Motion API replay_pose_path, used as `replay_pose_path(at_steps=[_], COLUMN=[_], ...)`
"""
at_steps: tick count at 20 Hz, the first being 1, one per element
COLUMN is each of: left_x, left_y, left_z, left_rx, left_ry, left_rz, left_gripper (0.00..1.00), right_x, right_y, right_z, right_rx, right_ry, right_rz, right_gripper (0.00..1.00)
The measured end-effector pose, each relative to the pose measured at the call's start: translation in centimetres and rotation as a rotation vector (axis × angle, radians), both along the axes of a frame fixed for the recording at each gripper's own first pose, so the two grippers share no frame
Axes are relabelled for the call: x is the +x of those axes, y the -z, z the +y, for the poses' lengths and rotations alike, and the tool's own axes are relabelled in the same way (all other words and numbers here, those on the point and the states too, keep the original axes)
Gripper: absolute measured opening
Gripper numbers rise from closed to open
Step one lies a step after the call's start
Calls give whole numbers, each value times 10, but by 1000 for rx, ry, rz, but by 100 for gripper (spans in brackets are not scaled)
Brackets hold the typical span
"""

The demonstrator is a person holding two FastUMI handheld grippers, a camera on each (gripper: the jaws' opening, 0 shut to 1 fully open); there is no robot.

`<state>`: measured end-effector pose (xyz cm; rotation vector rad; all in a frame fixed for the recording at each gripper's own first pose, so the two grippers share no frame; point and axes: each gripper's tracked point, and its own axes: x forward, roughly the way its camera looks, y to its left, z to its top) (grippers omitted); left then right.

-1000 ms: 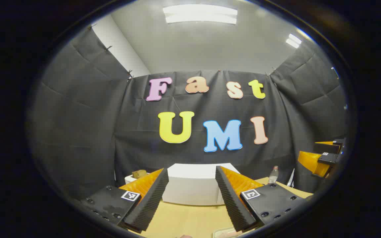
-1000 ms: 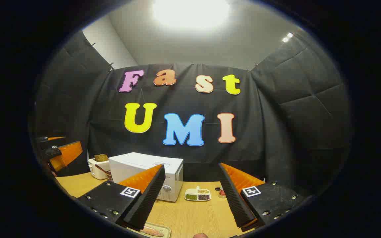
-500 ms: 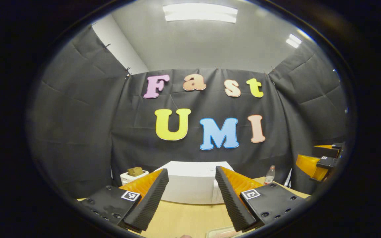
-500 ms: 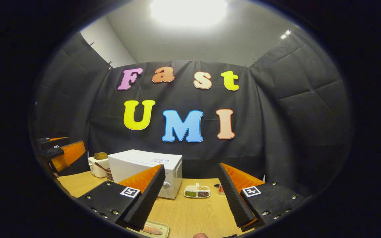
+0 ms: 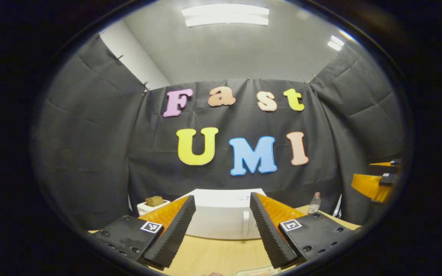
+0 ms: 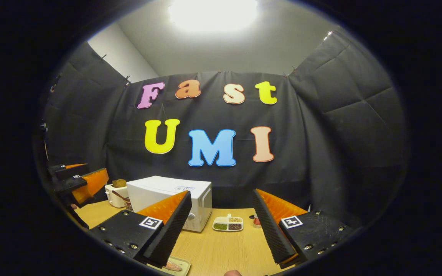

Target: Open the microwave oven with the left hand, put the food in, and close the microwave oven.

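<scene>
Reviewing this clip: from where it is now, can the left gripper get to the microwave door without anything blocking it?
Probably yes. The left gripper is open and faces the shut microwave head on, with only bare table between them. The toaster stands off to one side.

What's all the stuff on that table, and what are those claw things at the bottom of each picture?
Microwave oven: one, white, door shut, at the table's back.
Toaster: one, white, bread in its slot, left of the microwave.
Divided dish: one, white, green, tan and dark fillings, right of the microwave.
Bottle: one, clear, at the table's back.
Food tray: one, pale, food on it, at the near edge.
Table: one, light wood.
Left claw: one, open, aimed at the microwave.
Right claw: one, open, holding nothing.
</scene>
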<state>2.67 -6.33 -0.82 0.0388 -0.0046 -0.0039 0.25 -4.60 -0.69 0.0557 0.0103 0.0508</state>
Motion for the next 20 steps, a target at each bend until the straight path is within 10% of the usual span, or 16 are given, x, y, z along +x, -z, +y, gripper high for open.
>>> replay_pose_path(at_steps=[20], left_x=[173], left_y=[128], left_z=[-46], left_rx=[-21], left_ry=[182], left_rz=[119], left_gripper=[96], right_x=[28], right_y=[7], right_z=[-23], right_rx=[-100], right_ry=[233], right_rz=[40], right_gripper=[96])
